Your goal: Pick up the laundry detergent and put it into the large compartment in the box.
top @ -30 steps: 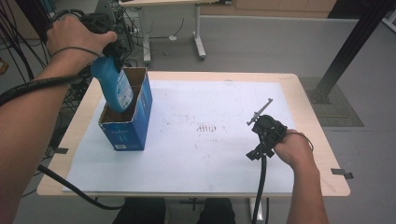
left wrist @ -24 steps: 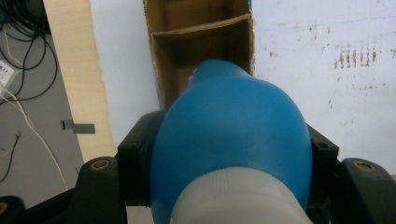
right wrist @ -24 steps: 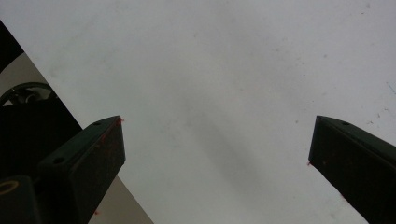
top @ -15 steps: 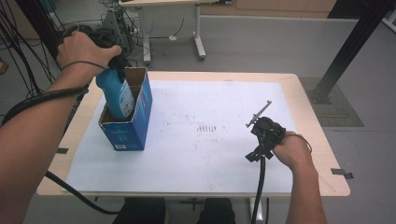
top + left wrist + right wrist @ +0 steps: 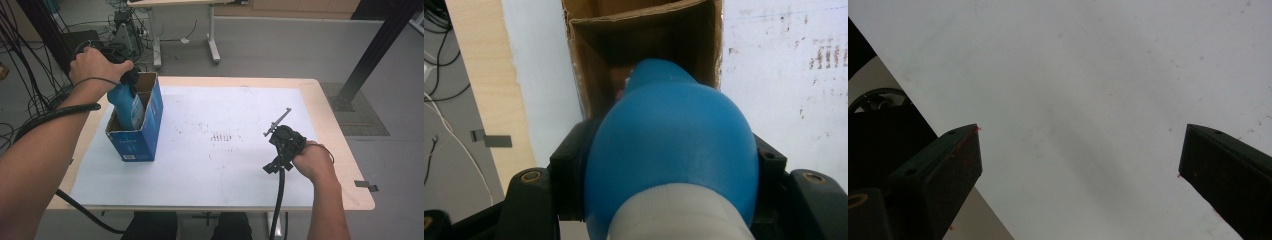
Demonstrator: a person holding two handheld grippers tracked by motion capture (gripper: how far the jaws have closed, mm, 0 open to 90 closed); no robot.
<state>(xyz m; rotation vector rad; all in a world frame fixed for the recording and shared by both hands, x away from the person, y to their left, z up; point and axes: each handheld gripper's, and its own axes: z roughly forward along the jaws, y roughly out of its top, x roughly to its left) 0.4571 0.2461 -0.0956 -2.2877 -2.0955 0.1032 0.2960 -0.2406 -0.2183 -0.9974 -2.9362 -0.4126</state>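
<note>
High view: I'm lowering blue plastic bottle (image 5: 128, 107) w/ left gripper (image 5: 131, 80) clamped on it into open blue cardboard box (image 5: 142, 135); next, seat it & release. Right gripper (image 5: 1080, 165) resting, jaws apart.

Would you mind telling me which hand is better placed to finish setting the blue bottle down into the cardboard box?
The left. Its claw is shut on the blue bottle, which is partly inside the cardboard box. The right claw is open, holds nothing, and rests over the white mat far across the table.
</note>
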